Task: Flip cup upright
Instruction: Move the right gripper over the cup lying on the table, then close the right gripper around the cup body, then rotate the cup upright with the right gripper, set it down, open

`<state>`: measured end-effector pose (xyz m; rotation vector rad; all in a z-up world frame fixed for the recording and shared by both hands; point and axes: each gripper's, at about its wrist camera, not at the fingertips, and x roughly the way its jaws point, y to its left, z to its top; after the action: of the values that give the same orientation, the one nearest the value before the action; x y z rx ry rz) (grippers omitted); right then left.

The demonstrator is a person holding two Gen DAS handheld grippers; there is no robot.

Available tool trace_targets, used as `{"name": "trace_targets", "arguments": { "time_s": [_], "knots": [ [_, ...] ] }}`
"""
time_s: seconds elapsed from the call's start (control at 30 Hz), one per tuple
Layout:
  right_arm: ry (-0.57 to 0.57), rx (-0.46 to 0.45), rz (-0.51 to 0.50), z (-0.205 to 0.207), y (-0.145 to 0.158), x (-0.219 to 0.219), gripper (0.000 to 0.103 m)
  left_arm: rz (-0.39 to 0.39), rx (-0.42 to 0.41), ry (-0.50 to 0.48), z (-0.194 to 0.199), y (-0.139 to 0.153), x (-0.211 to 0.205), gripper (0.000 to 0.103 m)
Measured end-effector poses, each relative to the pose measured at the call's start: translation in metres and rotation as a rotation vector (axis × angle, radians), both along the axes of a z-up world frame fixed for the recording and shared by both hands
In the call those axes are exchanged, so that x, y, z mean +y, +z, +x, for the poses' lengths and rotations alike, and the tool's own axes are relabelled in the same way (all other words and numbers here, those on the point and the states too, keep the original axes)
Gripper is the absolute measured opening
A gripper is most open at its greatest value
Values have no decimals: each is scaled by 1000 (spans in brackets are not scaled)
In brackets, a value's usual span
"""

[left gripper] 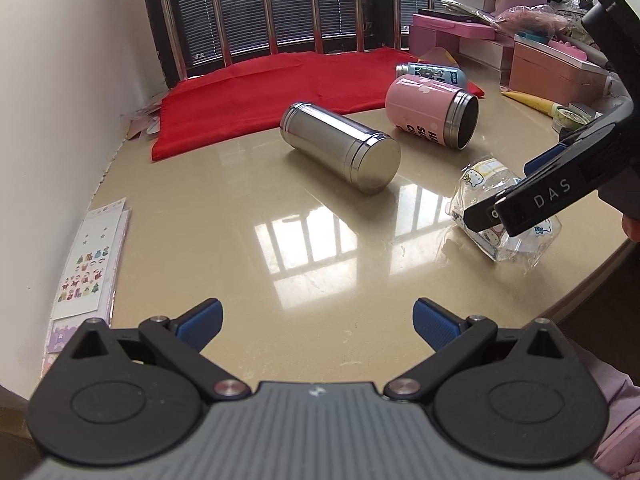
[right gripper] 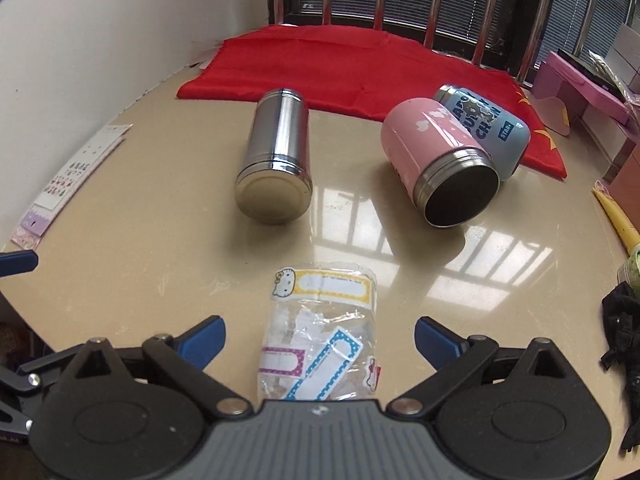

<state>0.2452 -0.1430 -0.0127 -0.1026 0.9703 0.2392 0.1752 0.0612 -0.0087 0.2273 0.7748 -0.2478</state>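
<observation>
A clear plastic cup [right gripper: 320, 328] with cartoon stickers lies on its side on the beige table; it also shows in the left wrist view [left gripper: 500, 216]. My right gripper [right gripper: 319, 344] is open, with the cup lying between its blue fingertips [right gripper: 202, 342]. In the left wrist view the right gripper's black finger [left gripper: 516, 206] lies across the cup. A steel cup [left gripper: 340, 146] [right gripper: 276, 160], a pink cup [left gripper: 434, 110] [right gripper: 440, 156] and a light blue cup [left gripper: 430, 72] [right gripper: 486, 124] also lie on their sides. My left gripper [left gripper: 318, 330] is open and empty near the table's front.
A red cloth [left gripper: 272, 84] [right gripper: 352, 68] covers the back of the table. Sticker sheets [left gripper: 90, 256] [right gripper: 68, 180] lie at the left edge by the wall. Pink boxes and clutter [left gripper: 532, 40] crowd the right side. A yellow pen [right gripper: 616, 216] lies at the right.
</observation>
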Motion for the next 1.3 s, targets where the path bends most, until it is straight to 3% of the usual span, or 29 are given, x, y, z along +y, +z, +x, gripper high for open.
{"name": "trace_targets", "arguments": {
  "time_s": [0.2, 0.43, 0.47, 0.53, 0.63, 0.77, 0.97, 1.1, 1.2, 1.3],
  "knots": [
    [-12, 70, -23, 25, -12, -2, 99, 4, 1, -5, -1, 2, -3, 103],
    [-7, 191, -10, 52, -23, -4, 84, -1, 2, 5, 1, 3, -4, 103],
    [-4, 201, 4, 55, -24, -5, 77, -2, 2, 6, 1, 3, -4, 103],
    [-5, 208, 19, 58, -23, -6, 66, -4, 3, 11, 0, 3, -4, 103],
    [-11, 179, 49, 54, -20, -11, 64, -6, 2, 17, -1, 4, -4, 103],
    [-8, 42, 101, 31, -7, -23, 63, -9, -2, 21, -1, 5, -4, 103],
    [14, -388, 149, -21, 18, -46, 63, -38, -6, 48, 1, 9, -10, 103],
    [2, -648, 133, -49, 9, -50, 63, -82, -7, 74, 1, 11, -15, 103],
    [-8, -753, 113, -58, -9, -48, 63, -106, -7, 88, -2, 12, -20, 103],
    [-7, -784, 74, -60, -28, -43, 63, -114, -8, 98, -7, 13, -23, 103]
  ]
}}
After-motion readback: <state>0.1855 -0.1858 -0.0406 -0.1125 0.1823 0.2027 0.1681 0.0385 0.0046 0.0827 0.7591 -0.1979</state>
